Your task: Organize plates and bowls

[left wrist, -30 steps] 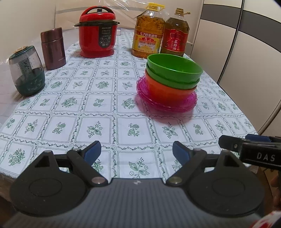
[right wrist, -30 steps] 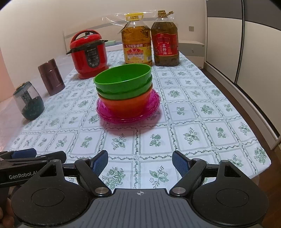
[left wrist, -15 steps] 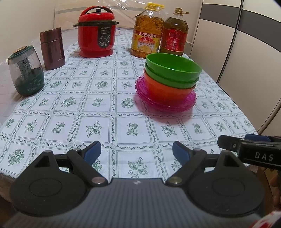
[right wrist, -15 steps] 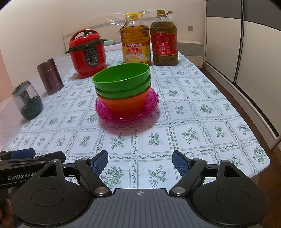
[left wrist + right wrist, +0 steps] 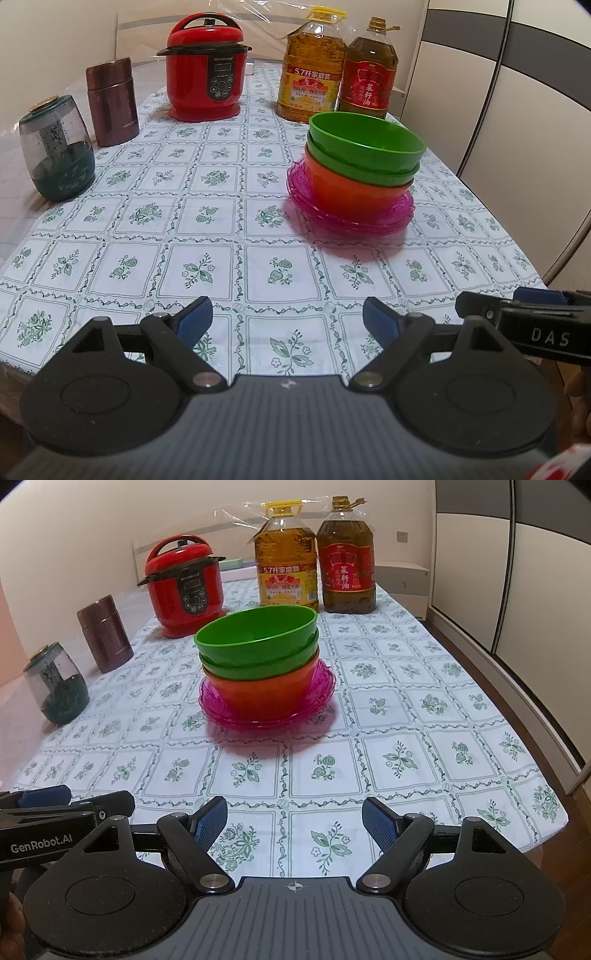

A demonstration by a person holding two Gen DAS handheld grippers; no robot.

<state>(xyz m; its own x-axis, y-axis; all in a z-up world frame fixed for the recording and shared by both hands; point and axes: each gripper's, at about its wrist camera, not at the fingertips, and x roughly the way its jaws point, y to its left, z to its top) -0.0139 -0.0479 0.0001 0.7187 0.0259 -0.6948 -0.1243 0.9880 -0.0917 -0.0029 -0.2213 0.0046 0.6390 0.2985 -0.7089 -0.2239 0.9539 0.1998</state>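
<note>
Nothing has moved since the earlier frames. Left gripper (image 5: 287, 320) and right gripper (image 5: 294, 820) hover over the near table (image 5: 424, 746) edge, fingers wide, empty. Mid-table: green bowls (image 5: 256, 638) nested in orange bowl (image 5: 266, 692) on pink plates (image 5: 321, 692). Behind: cooker (image 5: 183, 587), oil bottles (image 5: 286, 561).

table (image 5: 461, 701): floral cloth | on it: pink plates (image 5: 321, 686), cooker (image 5: 183, 587), oil bottles (image 5: 286, 561), jars (image 5: 105, 635)

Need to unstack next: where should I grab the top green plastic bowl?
Grip the top green plastic bowl by its thin near rim, one finger inside, one outside. It sits upright, nested, too wide to span. Come from above on the near side with the right hand-held gripper, which is open.
</note>
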